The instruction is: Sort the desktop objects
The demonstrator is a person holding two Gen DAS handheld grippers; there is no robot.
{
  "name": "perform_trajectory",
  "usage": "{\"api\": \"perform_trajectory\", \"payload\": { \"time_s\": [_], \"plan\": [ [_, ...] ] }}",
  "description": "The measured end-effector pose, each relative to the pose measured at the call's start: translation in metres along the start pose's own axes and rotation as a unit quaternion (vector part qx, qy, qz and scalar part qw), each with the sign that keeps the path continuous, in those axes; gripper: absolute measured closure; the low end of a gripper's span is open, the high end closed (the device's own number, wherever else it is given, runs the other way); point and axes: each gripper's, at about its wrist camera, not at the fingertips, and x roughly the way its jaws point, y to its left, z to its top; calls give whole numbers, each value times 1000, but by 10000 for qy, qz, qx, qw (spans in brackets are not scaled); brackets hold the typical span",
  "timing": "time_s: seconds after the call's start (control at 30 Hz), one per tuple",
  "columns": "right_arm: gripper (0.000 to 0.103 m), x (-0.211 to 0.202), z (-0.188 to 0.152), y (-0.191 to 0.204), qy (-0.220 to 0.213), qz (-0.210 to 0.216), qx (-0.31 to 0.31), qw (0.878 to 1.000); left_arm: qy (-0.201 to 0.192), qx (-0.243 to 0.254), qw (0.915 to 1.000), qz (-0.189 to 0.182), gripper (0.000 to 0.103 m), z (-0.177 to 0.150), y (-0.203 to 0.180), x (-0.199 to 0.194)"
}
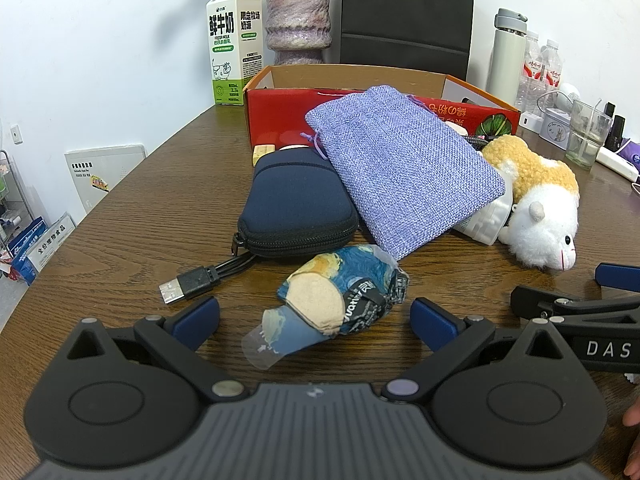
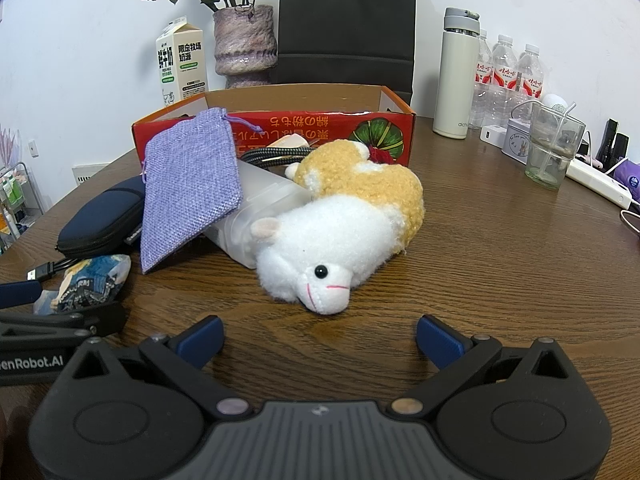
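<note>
From the left wrist camera we see our left gripper (image 1: 315, 316) with its jaws spread wide, gripping nothing; a crinkled blue snack packet (image 1: 340, 300) lies on the wooden table (image 1: 120, 240) between the blue pads, apparently untouched, its long axis running from near left to far right. Beyond it a navy zip pouch (image 1: 294, 204) lies lengthwise away from us, a black USB cable (image 1: 192, 284) trailing from it. A coarse-woven lilac drawstring bag (image 1: 400, 164) leans against the red cardboard box (image 1: 288, 116).

From the right wrist camera our right gripper (image 2: 320, 340) likewise stands wide and empty. Just ahead a fluffy white-and-tan plush animal (image 2: 344, 232) lies on its side, snout towards us, body stretching away rightwards against a frosted plastic case (image 2: 256, 208).
</note>
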Motion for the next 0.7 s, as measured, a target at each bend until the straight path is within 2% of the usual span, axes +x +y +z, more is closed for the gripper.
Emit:
{"api": "perform_trajectory", "payload": {
  "time_s": [0.7],
  "plan": [
    [0,0,0,0,-1,-11,-2,10000,-5,-2,10000,4,0,-6,1,6]
  ]
}}
